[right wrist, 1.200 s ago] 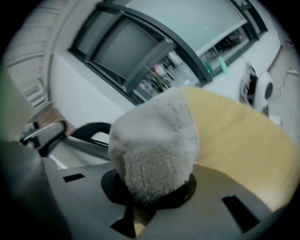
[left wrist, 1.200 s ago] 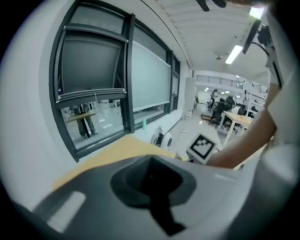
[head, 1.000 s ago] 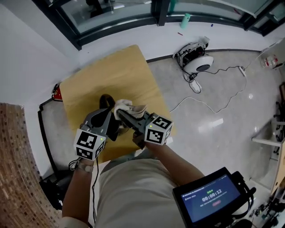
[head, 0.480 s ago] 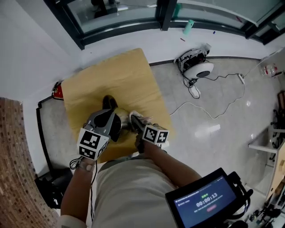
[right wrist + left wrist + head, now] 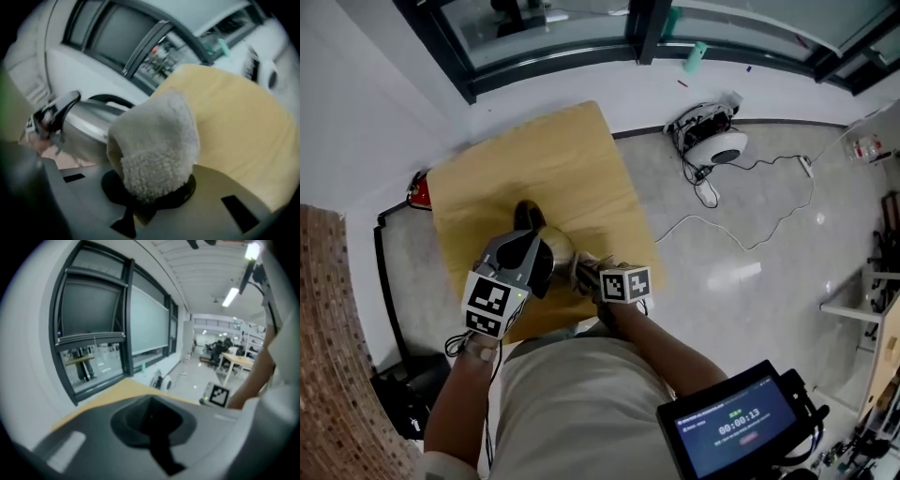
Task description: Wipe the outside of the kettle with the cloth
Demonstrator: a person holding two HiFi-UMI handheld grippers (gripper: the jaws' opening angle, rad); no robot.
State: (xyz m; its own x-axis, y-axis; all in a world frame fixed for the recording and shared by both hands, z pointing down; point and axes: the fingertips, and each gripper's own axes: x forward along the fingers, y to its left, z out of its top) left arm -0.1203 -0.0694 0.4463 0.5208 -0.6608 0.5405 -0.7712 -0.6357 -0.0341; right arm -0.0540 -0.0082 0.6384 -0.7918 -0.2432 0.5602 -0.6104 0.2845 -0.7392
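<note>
The kettle [image 5: 555, 251] could tip or slide on the desk [image 5: 544, 159] if the cloth [image 5: 154, 140] pushes too hard, because its side is round and smooth. The cloth could also slip out of the right tool [image 5: 150, 197], which is clamped on it, if it snags on the handle. The kettle is shiny silver metal with a black handle. It stands on the yellow desk, near the person's side. The fluffy white cloth is right up against it. The left tool [image 5: 530, 258] sits over the kettle, and its jaws look closed together with nothing in them.
</note>
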